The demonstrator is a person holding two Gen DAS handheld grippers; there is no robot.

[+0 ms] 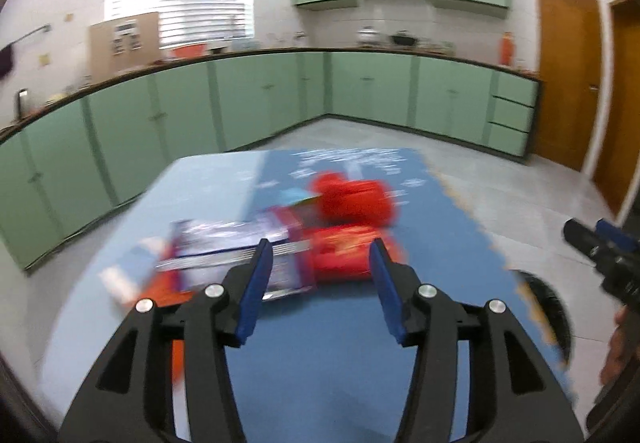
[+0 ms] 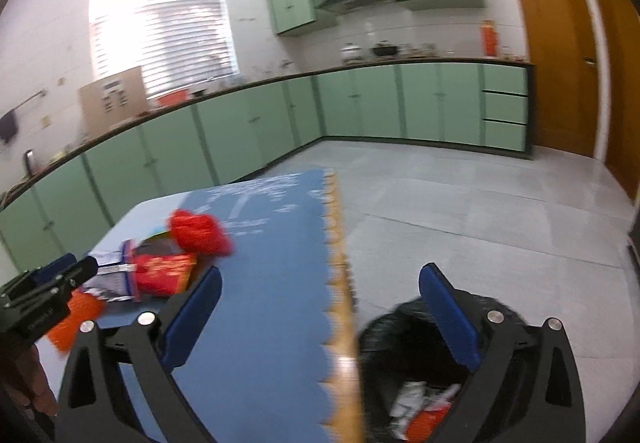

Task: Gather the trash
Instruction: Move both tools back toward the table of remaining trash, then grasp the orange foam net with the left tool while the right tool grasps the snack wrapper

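Note:
A pile of trash lies on the blue-covered table point(image 1: 320, 343): a crumpled red bag point(image 1: 352, 199), a red snack packet point(image 1: 344, 249), a silver and purple wrapper point(image 1: 232, 243) and an orange scrap point(image 2: 76, 319). My left gripper point(image 1: 320, 259) is open and empty, just short of the pile. My right gripper point(image 2: 320, 287) is open and empty, over the table's right edge and above a black-lined bin point(image 2: 420, 363) that holds some white and red trash. The pile also shows in the right wrist view point(image 2: 164, 267). The view is blurred.
The bin stands on the grey floor point(image 2: 480, 211) against the table's right edge point(image 2: 340, 283). Green cabinets point(image 1: 260, 95) line the walls beyond. Wooden doors point(image 1: 568, 71) stand at the right.

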